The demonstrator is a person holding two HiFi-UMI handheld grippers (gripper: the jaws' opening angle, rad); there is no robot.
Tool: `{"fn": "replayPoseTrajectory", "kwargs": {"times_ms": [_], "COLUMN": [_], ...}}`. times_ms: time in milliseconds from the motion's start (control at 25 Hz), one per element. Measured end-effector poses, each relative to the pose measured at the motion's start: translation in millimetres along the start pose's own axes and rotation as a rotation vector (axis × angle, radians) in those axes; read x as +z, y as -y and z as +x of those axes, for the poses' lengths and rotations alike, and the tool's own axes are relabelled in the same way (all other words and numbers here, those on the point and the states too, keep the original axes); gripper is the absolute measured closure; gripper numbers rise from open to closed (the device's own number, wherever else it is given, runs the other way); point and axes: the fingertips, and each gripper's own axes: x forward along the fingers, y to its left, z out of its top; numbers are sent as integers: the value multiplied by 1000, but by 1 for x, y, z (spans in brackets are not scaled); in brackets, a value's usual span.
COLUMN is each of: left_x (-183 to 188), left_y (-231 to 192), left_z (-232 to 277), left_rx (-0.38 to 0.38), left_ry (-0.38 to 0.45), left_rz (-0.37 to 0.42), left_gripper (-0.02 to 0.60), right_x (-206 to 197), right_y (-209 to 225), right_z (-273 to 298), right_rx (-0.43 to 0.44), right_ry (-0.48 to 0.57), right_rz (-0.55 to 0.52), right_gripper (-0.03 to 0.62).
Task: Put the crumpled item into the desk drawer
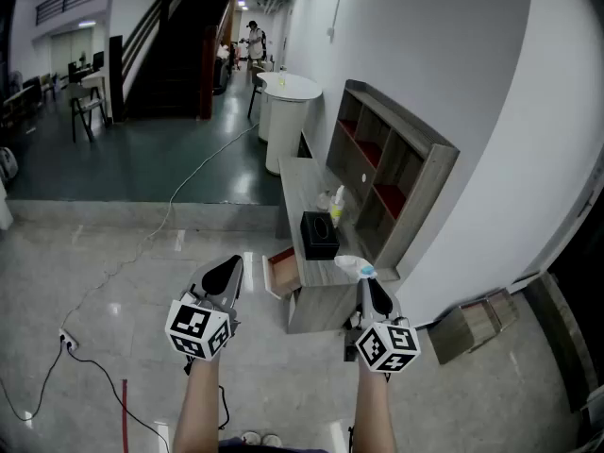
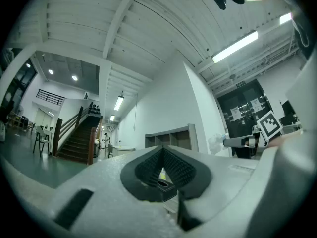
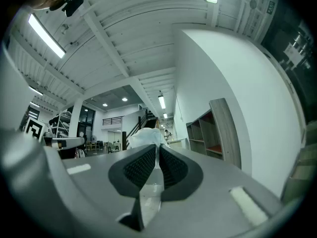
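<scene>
My right gripper (image 3: pixel 157 151) has its jaws nearly together, pinching the white crumpled paper-like item (image 3: pixel 147 137). The wad sticks out past the jaw tips, held up in the air so it clears the grey wooden desk (image 1: pixel 300 182) on the way over. The small reddish-lined desk drawer (image 1: pixel 281 274) stands pulled open (ready to take it, I'd judge), low on the desk's near end, left of the wad. My left gripper (image 1: pixel 226 270) is closed at the tips with nothing in it, parked off to the drawer's left, out of the way.
</scene>
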Motion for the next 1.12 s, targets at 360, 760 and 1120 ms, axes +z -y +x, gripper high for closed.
{"fn": "replayPoseTrajectory", "kwargs": {"times_ms": [360,760,1120], "left_x": [-5,-11,-36], "left_y": [4,2,-4], "left_z": [4,1,-9], "left_rx": [-2,26,86], "left_ry": [-8,-27,-57], "left_rz": [0,2,10], "left_gripper": [581,581,581], "right_x": [-4,-7,-33], "right_y": [6,12,23], "right_z": [0,1,17], "right_rx": [3,5,34], "right_ry": [-7,12,-19], "right_rz": [11,39,57], "right_gripper": [556,554,554]}}
